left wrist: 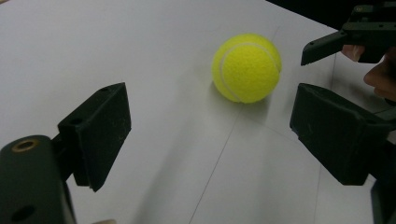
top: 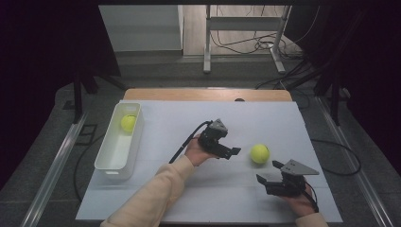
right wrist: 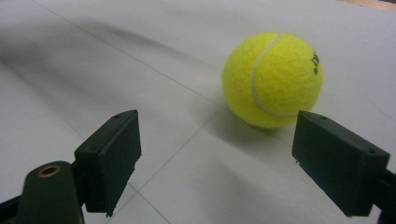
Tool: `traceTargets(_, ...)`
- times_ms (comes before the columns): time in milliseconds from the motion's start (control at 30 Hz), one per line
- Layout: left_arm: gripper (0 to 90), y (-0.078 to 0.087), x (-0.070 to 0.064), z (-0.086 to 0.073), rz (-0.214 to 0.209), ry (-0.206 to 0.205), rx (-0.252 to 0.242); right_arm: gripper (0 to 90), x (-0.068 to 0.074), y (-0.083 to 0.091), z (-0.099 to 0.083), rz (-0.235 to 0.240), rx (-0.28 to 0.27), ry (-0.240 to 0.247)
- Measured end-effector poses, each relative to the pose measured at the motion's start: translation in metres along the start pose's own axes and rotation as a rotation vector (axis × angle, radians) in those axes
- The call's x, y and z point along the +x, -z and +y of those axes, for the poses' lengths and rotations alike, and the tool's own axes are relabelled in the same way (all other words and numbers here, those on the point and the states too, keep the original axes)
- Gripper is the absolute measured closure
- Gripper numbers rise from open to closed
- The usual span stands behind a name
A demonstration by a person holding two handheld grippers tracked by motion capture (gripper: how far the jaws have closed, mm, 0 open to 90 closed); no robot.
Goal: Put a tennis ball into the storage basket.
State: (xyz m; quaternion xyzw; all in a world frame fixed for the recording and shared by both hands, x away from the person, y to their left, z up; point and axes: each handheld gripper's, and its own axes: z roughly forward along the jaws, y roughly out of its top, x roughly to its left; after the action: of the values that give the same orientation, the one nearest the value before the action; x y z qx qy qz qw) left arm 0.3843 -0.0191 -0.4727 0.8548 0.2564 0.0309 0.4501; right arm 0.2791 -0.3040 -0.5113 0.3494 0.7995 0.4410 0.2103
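A yellow tennis ball (top: 259,153) rests on the white table sheet (top: 170,118), right of centre. My left gripper (top: 230,152) is just left of it, open and empty, jaws pointing right toward the ball (left wrist: 246,67). My right gripper (top: 270,172) sits below and right of the ball, open and empty, with the ball (right wrist: 272,79) a short way ahead of its jaws, apart from them. The right gripper (left wrist: 327,46) also appears beyond the ball in the left gripper view. A second tennis ball (top: 128,123) lies in the white bin (top: 109,163) at the left.
The bin stands along the sheet's left edge. A wooden table edge (top: 208,94) runs behind the sheet. Metal frame legs (top: 207,42) and cables (top: 265,45) lie on the floor beyond.
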Motion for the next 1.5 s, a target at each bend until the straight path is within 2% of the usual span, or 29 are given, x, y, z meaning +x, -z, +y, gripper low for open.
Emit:
traceTargets(400, 13.1, -0.015, -0.007, 0.009, -0.022, -0.007, 0.010, 16.5, 0.000, 0.001, 0.000, -0.001, -0.002, -0.001)
traceTargets(500, 13.1, -0.020, -0.007, 0.009, -0.024, -0.015, 0.022, 16.4, 0.000, 0.001, 0.000, 0.000, -0.002, -0.002)
traceTargets(900, 13.1, -0.033, -0.009, 0.009, -0.040, -0.009, 0.033, 16.4, 0.000, 0.000, 0.000, -0.002, 0.003, 0.002)
traceTargets(1167, 13.0, -0.048, -0.014, 0.012, -0.056, -0.020, 0.047, 16.5, 0.000, 0.000, 0.000, -0.002, 0.004, 0.003)
traceTargets(1500, 13.0, -0.058, -0.016, 0.015, -0.063, -0.021, 0.058, 16.5, 0.000, 0.000, 0.000, 0.000, 0.004, 0.003)
